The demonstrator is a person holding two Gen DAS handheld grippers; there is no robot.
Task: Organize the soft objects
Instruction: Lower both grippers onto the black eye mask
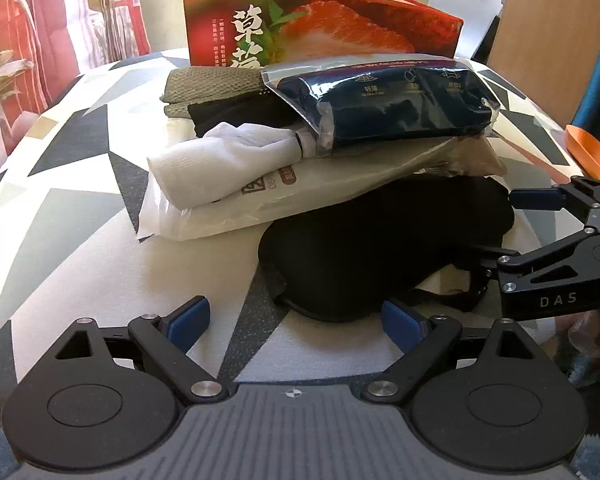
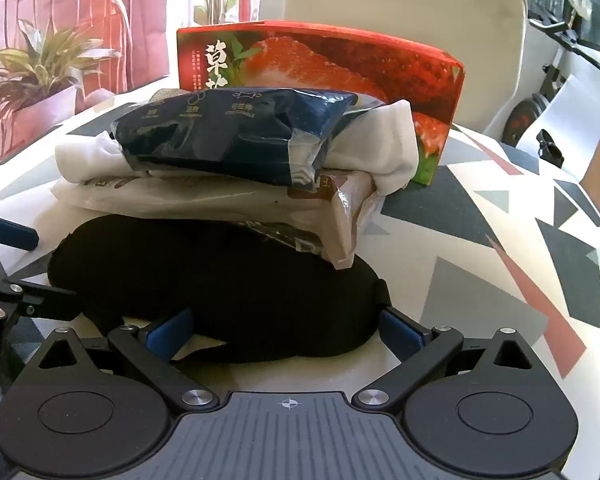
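At the foot of the red box (image 2: 320,92), a black eye mask (image 2: 220,280) lies on the tabletop (image 2: 480,248), partly under a stack of a pale packet (image 2: 204,196), white cloth (image 1: 220,164) and a blue pouch (image 2: 236,132). The step looks like picking up the mask. The right gripper (image 2: 284,330) has its fingers spread wide around the mask's near edge; closing comes next. The left gripper (image 1: 296,318), beside it, also gapes, holding nothing.

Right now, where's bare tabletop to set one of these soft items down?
Free: the patterned tabletop right of the black eye mask and strawberry box, and left of the white packet. Crowded: the middle stack, with both open grippers at the mask.
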